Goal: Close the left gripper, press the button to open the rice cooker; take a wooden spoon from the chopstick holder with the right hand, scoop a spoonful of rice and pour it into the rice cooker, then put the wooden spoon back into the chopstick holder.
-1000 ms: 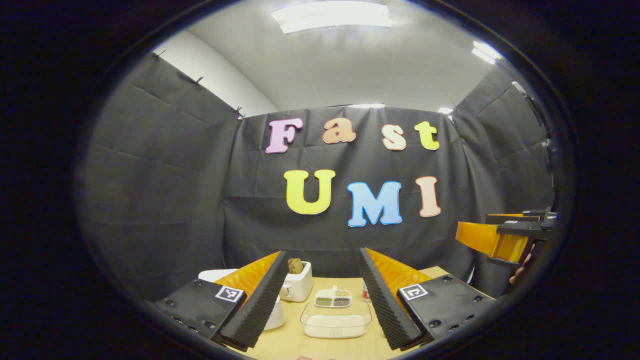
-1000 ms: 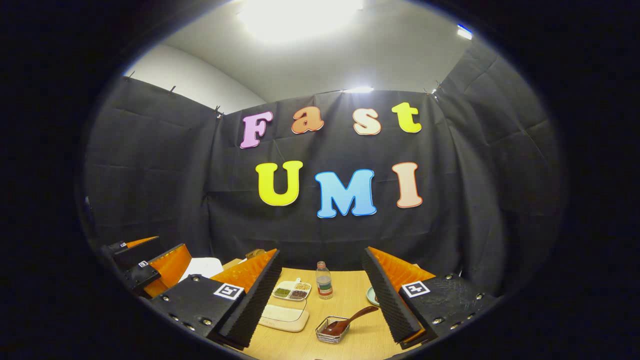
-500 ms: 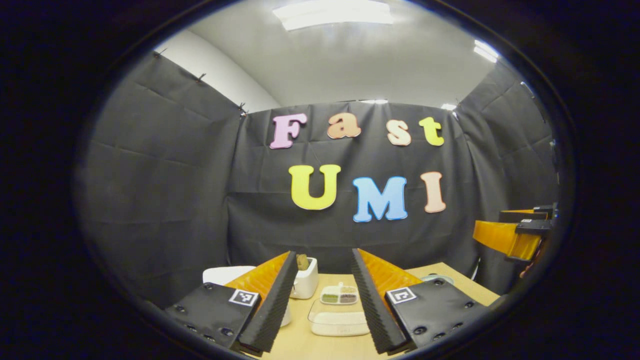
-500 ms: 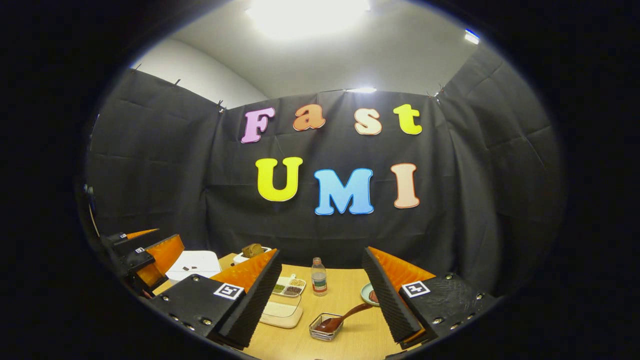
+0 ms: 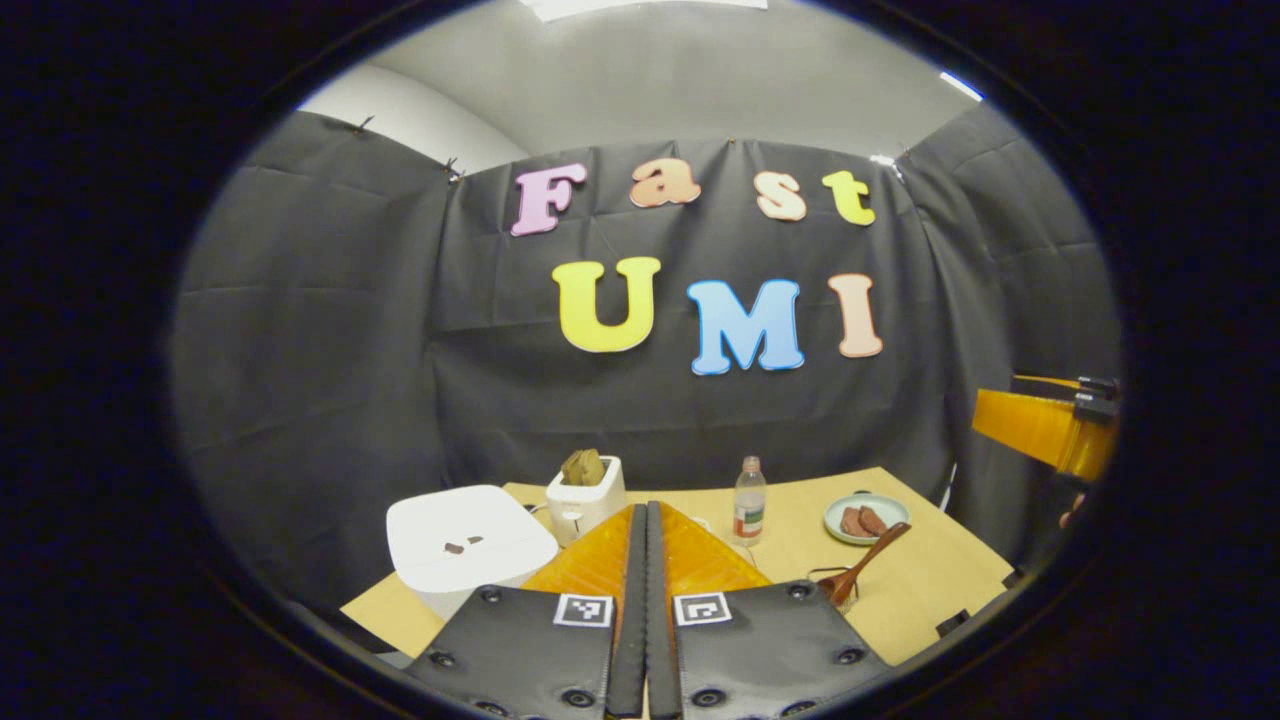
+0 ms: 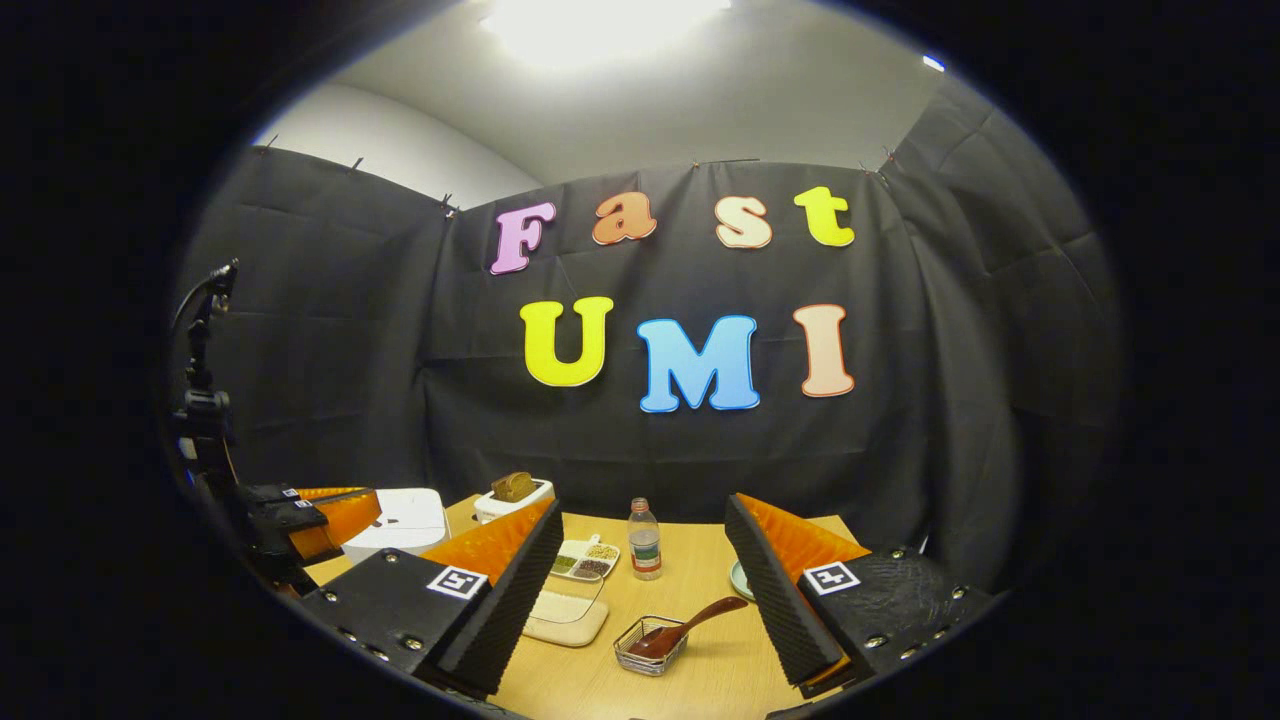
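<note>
Two grippers are up over the wooden table (image 6: 700,680), and they could hardly look more different. In the left gripper view, the left gripper (image 5: 645,520) has its ribbed fingers pressed flat together with nothing between them, pointing level across the tabletop. Just left of its tips sits the rice cooker (image 5: 468,545), white, smooth, round-cornered, lid down. Behind it stands a white toaster (image 5: 585,495) with bread poking out, then a clear plastic bottle (image 5: 749,500), then a pale plate (image 5: 866,517) of brown food.

Over in the right gripper view, the right gripper (image 6: 645,560) is spread wide and holds nothing, angled down at the table. Between its fingers lies a clear box of rice (image 6: 566,618) with a divided dish of grains behind it. To the right sits the wire-mesh chopstick holder (image 6: 650,648), and the wooden spoon (image 6: 690,625) lies in it, dark bowl down and handle slanting up to the right.
</note>
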Demonstrator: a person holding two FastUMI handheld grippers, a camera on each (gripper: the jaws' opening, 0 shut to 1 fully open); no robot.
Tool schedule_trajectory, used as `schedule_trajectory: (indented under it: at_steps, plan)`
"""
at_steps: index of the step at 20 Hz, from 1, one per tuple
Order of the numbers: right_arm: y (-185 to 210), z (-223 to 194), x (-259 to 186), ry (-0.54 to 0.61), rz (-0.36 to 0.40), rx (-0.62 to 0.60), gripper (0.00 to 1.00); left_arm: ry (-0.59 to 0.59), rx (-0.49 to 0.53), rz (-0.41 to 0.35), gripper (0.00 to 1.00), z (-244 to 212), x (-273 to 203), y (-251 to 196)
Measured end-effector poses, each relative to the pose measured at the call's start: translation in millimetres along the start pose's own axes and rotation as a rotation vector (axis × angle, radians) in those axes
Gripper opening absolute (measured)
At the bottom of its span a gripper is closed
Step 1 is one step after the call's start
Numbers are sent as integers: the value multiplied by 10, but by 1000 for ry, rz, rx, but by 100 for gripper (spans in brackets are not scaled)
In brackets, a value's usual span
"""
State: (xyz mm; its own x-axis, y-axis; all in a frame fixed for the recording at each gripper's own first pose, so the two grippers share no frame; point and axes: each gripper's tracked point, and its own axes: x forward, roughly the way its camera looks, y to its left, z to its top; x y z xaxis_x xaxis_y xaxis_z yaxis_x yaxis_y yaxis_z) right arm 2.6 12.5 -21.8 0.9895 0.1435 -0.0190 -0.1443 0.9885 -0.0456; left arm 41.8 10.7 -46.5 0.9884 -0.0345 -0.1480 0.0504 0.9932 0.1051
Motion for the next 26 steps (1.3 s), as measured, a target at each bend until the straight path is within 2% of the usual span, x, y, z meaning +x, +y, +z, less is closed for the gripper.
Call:
schedule_trajectory:
  at_steps: [3,7,10,11,17,20,21,26]
  plan:
    - [-35,-97,49,29,19,12,99,52,-22,24,8,-136,110,147]
    - [-76,-166,97,59,-44,-3,99,131,-97,45,8,-345,302,559]
    - [49,-145,128,56,-58,-10,99,216,-195,59,8,-593,536,953]
    - [81,-170,142,60,-62,-16,96,240,-218,57,9,-638,615,1071]
    - [169,-287,199,86,-99,-5,99,325,-285,118,8,-838,1121,1876]
    - [128,-349,206,101,-125,1,96,398,-369,120,8,-1057,1416,2106]
    - [95,-358,212,103,-136,-1,99,418,-391,124,8,-1119,1503,2170]
    - [-70,-399,256,117,-189,0,96,488,-429,136,8,-1368,1794,2353]
